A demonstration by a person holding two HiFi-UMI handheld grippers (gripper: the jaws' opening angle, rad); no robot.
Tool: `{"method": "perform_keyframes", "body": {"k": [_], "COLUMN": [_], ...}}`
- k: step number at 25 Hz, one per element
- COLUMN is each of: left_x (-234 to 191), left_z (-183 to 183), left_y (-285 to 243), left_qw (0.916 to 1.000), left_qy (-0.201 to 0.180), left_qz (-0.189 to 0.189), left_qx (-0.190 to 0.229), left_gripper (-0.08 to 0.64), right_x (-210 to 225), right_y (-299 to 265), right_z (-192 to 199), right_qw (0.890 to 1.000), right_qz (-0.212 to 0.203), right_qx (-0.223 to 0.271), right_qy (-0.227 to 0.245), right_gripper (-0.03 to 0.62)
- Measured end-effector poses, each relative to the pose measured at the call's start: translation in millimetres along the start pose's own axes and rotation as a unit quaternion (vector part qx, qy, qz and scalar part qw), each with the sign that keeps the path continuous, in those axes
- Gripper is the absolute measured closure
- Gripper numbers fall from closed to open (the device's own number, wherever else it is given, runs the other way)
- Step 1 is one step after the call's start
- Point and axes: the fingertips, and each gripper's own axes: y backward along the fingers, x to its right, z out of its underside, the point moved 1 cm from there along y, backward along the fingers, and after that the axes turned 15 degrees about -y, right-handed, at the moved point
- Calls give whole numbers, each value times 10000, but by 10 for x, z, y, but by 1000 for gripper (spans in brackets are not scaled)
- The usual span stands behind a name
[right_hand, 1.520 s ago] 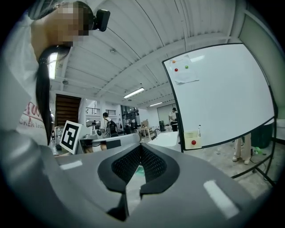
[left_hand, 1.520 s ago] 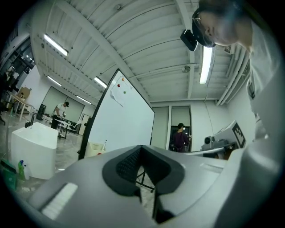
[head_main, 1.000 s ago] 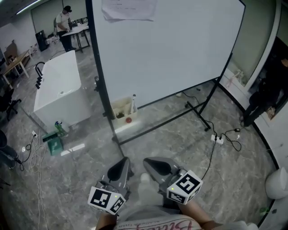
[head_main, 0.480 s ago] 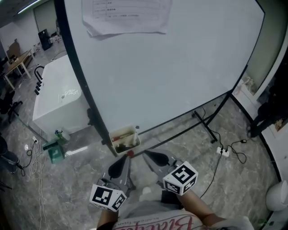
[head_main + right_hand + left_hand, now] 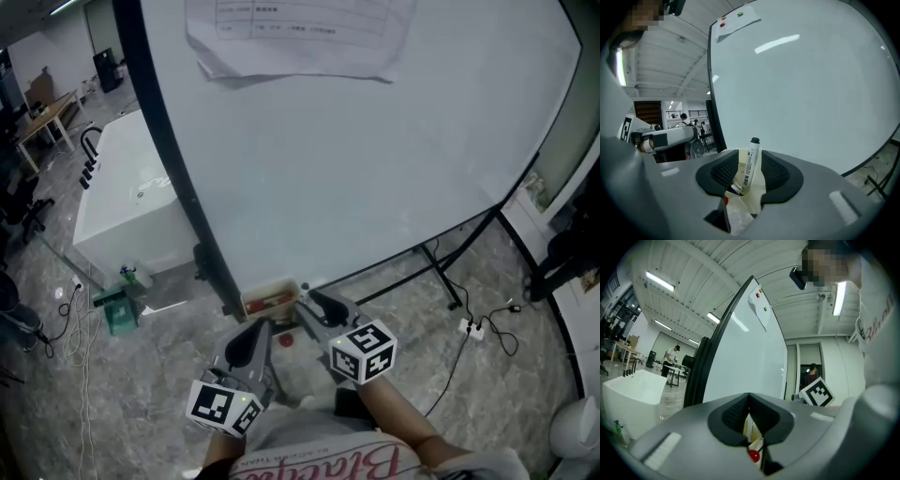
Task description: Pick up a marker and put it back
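Note:
A white marker [image 5: 752, 150] with a black cap stands upright in a small cream box [image 5: 272, 302] fixed at the lower left edge of the whiteboard [image 5: 375, 169]. My right gripper [image 5: 314, 302] reaches to the box; in the right gripper view its jaws [image 5: 749, 168] are opening, with the marker between them and a gap on either side. My left gripper [image 5: 258, 333] hangs just short of the box, shut and holding nothing. In the left gripper view [image 5: 749, 416] the box [image 5: 751, 430] and a red round thing [image 5: 753, 455] show through the slit.
The whiteboard's black frame post [image 5: 183, 178] rises at left, its feet [image 5: 445, 281] spread to the right. A paper sheet [image 5: 300, 33] hangs on top. A white tub [image 5: 122, 220] and green bottles [image 5: 117, 305] stand left. A power strip [image 5: 473, 326] lies right.
The view has closed in on the whiteboard. Both grippers have come forward to the box at its foot, and the right jaws have parted around the marker.

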Motion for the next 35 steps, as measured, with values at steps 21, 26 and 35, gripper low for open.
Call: {"method": "perform_keyframes", "body": {"k": [21,26,35], "left_x": [-88,-79,-68], "left_z": [-285,-369,-411], "left_y": [-84,-101,-85], "left_qw": [9977,9965,9963], "left_qy": [-361,-512,-426], "left_qz": [489,543,503], "left_qx": [294,375,545], "left_gripper": [561,561,561], "right_x": [-575,-796,-753], "right_y": [342,584,617], "right_z": [-539,-775,-778], "right_qw": [9943,9873,9863], "right_qz": [-397,-561,-430], "right_qx": [964,1430,1530], "right_qy": [246,401,447], "right_gripper": [529,529,529]}}
